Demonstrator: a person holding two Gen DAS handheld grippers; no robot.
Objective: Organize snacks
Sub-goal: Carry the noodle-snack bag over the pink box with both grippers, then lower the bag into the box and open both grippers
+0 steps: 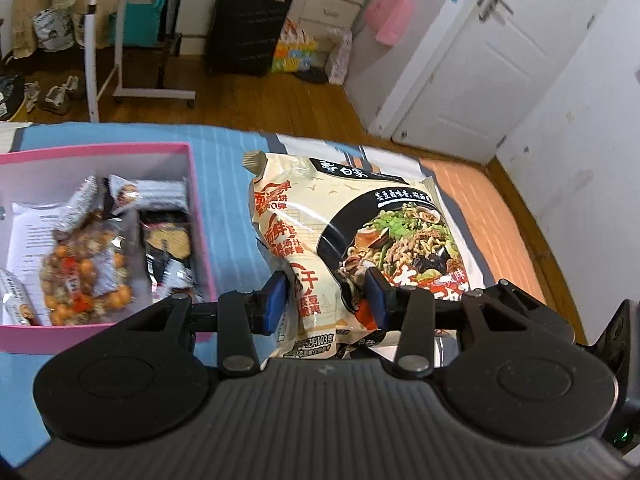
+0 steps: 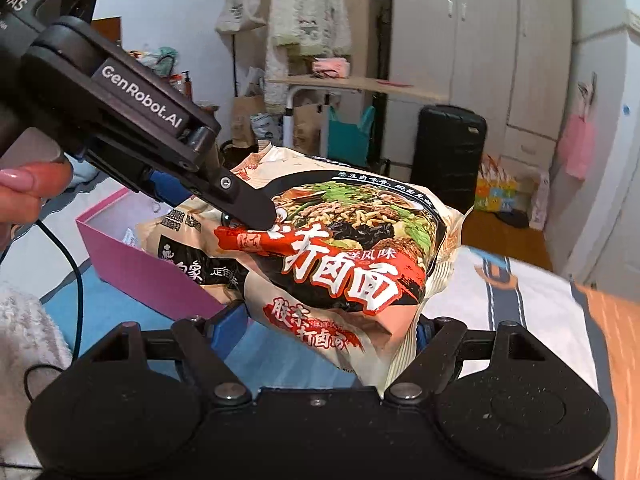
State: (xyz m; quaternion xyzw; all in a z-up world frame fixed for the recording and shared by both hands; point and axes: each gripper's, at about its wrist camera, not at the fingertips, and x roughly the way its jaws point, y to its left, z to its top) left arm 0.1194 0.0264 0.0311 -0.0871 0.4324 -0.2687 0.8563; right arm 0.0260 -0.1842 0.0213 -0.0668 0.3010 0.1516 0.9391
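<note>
Both grippers are on the noodle pack [image 1: 360, 240] here. The left gripper [image 1: 326, 300] has its blue pads [image 1: 276, 300] pressed in against the near end of the bag, jaws narrowed to a pinch, the wrapper crumpling between them. From the right wrist view, the right gripper [image 2: 332, 332] has the same noodle pack [image 2: 340, 248] between its fingers at the lower corner, jaws set fairly wide with the bag filling the gap; I cannot tell whether the pads are truly biting. The left gripper [image 2: 240, 204] reaches in from upper left of that view, its black finger lying across the top of the pack.

The bag sits tilted, raised off the blue bedsheet [image 1: 224, 152], stretching forward from the left gripper's jaws.

Just to the left of the left gripper, the pink box [image 1: 198, 200] stands open. Inside it: a clear bag of orange round snacks [image 1: 80, 276], several small grey wrapped bars [image 1: 148, 196], and a dark packet [image 1: 166, 244], lying jumbled together.
</note>
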